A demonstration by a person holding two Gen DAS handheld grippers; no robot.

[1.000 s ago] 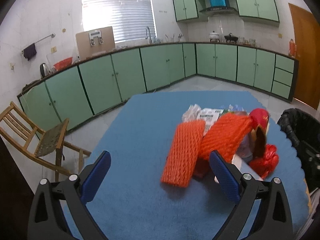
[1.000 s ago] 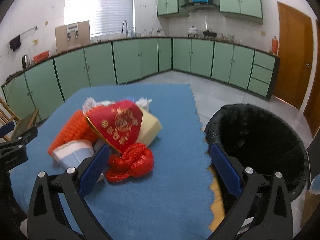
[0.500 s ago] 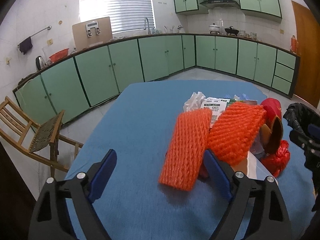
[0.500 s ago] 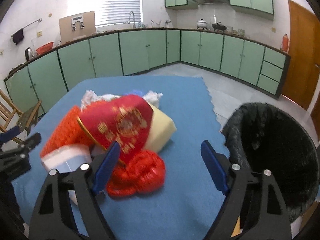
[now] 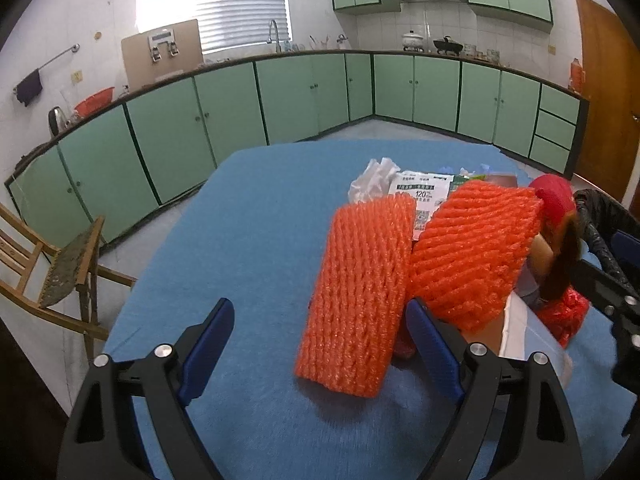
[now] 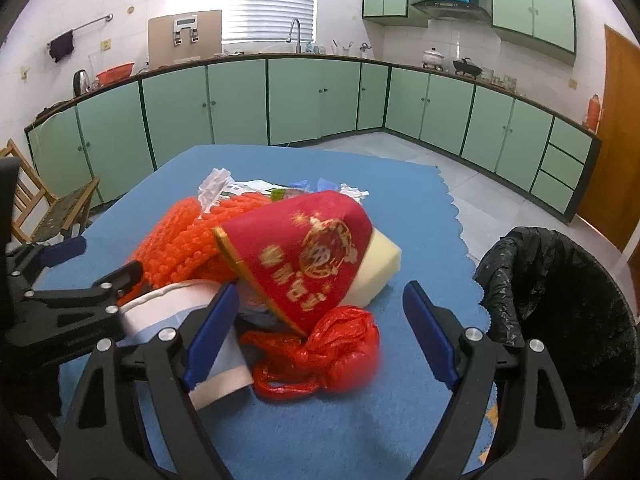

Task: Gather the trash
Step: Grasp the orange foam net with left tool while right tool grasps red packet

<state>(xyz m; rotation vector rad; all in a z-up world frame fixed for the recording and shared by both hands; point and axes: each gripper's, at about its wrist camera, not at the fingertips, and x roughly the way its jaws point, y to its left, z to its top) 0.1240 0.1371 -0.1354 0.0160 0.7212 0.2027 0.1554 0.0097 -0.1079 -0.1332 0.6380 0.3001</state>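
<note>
A pile of trash lies on the blue tablecloth (image 5: 248,240). In the left wrist view an orange foam net sleeve (image 5: 356,296) lies between my open left gripper's fingers (image 5: 320,344), with a second orange net (image 5: 476,248) to its right. In the right wrist view my open right gripper (image 6: 320,328) straddles a crumpled red plastic bag (image 6: 336,352). Behind the bag are a red and gold paper cone (image 6: 304,252), a cream foam block (image 6: 380,268) and a white paper cup (image 6: 180,312). Both grippers are empty.
A bin lined with a black bag (image 6: 560,312) stands off the table's right edge. A printed white packet (image 5: 424,196) and crumpled white paper (image 5: 372,176) lie at the back of the pile. A wooden chair (image 5: 48,264) stands left of the table. Green cabinets line the walls.
Both grippers have moved forward toward the pile. The orange net now lies between the left fingers, and the red bag between the right fingers. The trash has not moved.
</note>
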